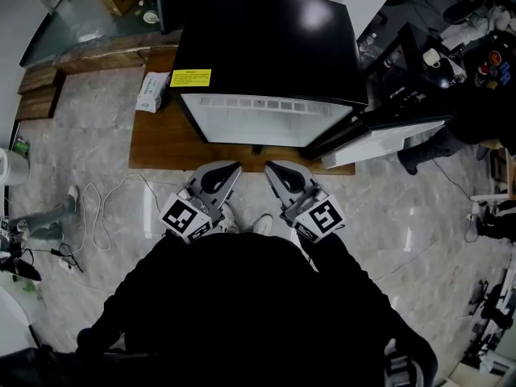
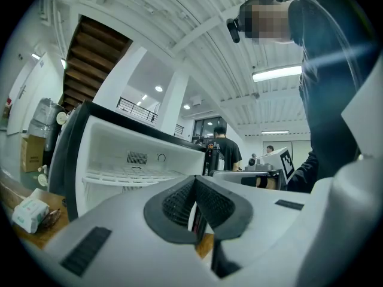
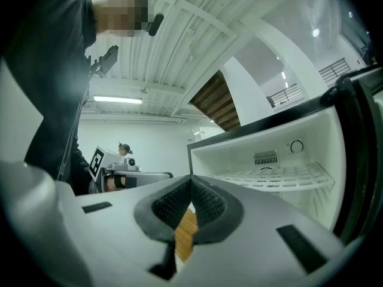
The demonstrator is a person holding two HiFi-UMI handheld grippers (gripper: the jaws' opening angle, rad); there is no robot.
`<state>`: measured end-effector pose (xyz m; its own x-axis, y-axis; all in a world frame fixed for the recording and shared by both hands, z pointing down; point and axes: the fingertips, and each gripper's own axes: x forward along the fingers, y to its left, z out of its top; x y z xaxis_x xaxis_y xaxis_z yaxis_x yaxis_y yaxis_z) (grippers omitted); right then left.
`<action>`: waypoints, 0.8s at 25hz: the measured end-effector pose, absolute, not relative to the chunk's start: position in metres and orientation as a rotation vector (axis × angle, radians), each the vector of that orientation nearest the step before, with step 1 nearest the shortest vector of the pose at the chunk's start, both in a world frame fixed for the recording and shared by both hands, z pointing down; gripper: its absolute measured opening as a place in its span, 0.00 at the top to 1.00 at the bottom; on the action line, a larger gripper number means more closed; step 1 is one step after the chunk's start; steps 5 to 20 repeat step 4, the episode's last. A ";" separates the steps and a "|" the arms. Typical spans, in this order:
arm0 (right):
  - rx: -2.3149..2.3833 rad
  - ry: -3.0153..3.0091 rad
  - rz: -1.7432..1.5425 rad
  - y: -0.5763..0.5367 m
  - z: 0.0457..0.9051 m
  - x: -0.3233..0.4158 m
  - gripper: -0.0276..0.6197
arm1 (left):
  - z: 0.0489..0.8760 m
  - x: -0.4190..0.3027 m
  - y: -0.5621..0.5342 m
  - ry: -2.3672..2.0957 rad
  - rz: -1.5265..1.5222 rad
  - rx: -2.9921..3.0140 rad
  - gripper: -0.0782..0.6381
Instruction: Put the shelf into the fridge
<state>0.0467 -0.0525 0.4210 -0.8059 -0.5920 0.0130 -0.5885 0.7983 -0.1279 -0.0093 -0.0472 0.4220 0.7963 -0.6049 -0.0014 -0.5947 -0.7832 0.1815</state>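
Before the open black fridge point(image 1: 266, 47), the left gripper point(image 1: 235, 168) and right gripper point(image 1: 271, 168) are hovering, jaws closed and empty; steering clear of the seated white wire shelf point(image 3: 269, 175) seems wise

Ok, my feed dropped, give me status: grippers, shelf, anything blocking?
Left gripper shut, empty; right gripper shut, empty. Shelf seated inside open fridge. Nothing seen blocking.

Marble floor point(image 1: 395, 216) w/ wood platform point(image 1: 157, 147), ceiling striplight point(image 2: 278, 73)
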 end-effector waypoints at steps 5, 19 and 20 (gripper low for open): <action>-0.980 2.949 -0.192 -0.054 0.419 0.050 0.95 | 0.424 -0.005 -0.047 -0.938 -0.080 2.801 0.88; -0.980 2.949 -0.192 -0.054 0.419 0.050 0.95 | 0.424 -0.005 -0.047 -0.938 -0.080 2.801 0.88; -0.980 2.949 -0.192 -0.054 0.419 0.050 0.95 | 0.424 -0.005 -0.047 -0.938 -0.080 2.801 0.88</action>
